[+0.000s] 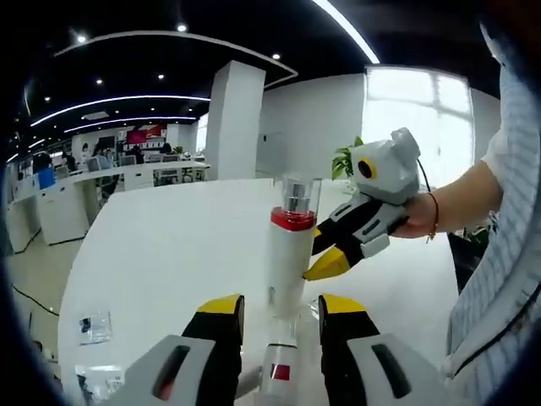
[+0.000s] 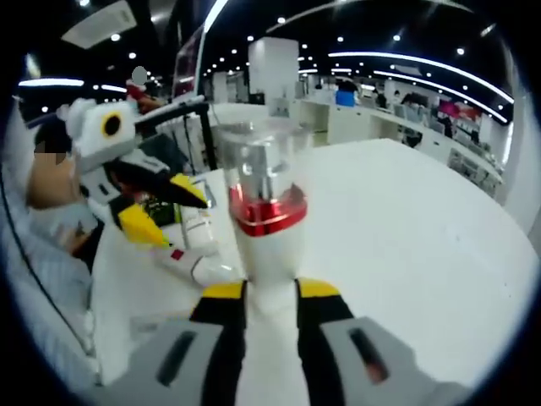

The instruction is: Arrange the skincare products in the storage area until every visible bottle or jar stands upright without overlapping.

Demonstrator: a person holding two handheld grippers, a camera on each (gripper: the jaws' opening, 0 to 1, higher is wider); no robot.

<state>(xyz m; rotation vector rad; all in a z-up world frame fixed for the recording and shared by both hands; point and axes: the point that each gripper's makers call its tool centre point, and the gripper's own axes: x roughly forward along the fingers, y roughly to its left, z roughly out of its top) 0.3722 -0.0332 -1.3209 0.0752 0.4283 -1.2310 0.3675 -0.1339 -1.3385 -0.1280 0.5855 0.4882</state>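
One tall white bottle with red band and clear cap [image 2: 264, 222] clamped in my right gripper [image 2: 270, 292], upright placing step; my left gripper [image 1: 279, 306], beside it, open and empty; next, set it on the white table [image 2: 406, 211].

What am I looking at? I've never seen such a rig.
There is no robot here. A person holds a pair of tongs in each hand, and a fisheye camera rides on each pair. The left gripper view looks along the left tongs, which are open; the person's hand holding the other pair comes in from the right. The right gripper view looks along the right tongs, shut on an upright white bottle with a red band and clear cap. A second white bottle lies on the white table.
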